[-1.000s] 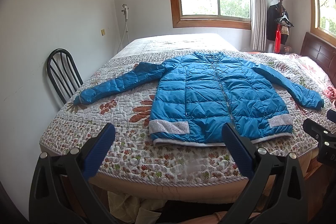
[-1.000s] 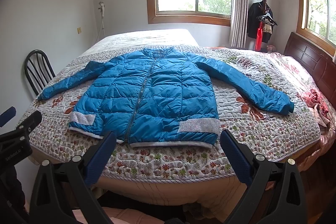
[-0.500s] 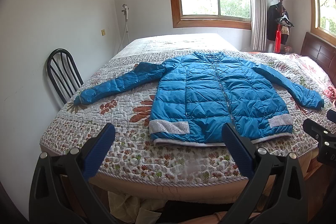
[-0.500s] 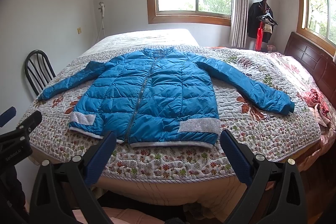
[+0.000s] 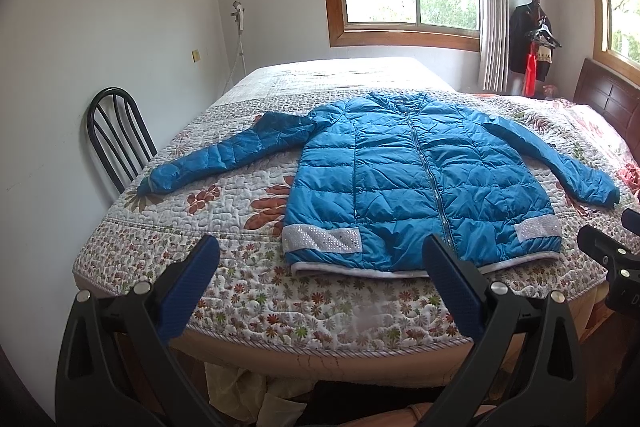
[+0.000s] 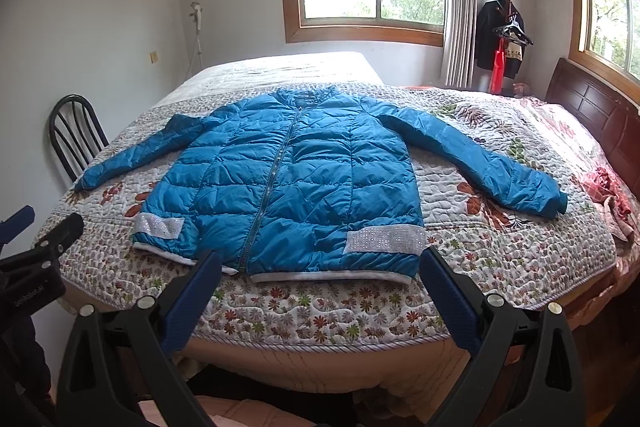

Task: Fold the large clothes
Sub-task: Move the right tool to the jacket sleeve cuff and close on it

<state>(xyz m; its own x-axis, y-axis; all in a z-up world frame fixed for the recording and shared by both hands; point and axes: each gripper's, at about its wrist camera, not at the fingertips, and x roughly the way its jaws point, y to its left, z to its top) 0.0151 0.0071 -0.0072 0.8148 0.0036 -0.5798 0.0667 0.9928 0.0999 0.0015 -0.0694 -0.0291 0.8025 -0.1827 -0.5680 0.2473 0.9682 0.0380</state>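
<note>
A blue quilted jacket [image 5: 416, 183] lies flat and zipped on the floral quilt, front up, both sleeves spread outward; it also shows in the right wrist view [image 6: 288, 187]. Silver sparkly bands sit at both hem corners. My left gripper [image 5: 320, 259] is open and empty, held off the bed's near edge, short of the hem. My right gripper [image 6: 320, 265] is open and empty, also just short of the hem. The right gripper's tip [image 5: 612, 255] shows at the left view's right edge; the left gripper [image 6: 44, 247] shows at the right view's left edge.
The bed [image 5: 168, 259] fills the room's middle, with a dark wooden headboard [image 6: 592, 107] at right. A black metal chair [image 5: 116, 139] stands at the bed's left side against the wall. A coat rack [image 6: 504, 27] stands by the window. Red cloth [image 6: 612, 187] lies on the right.
</note>
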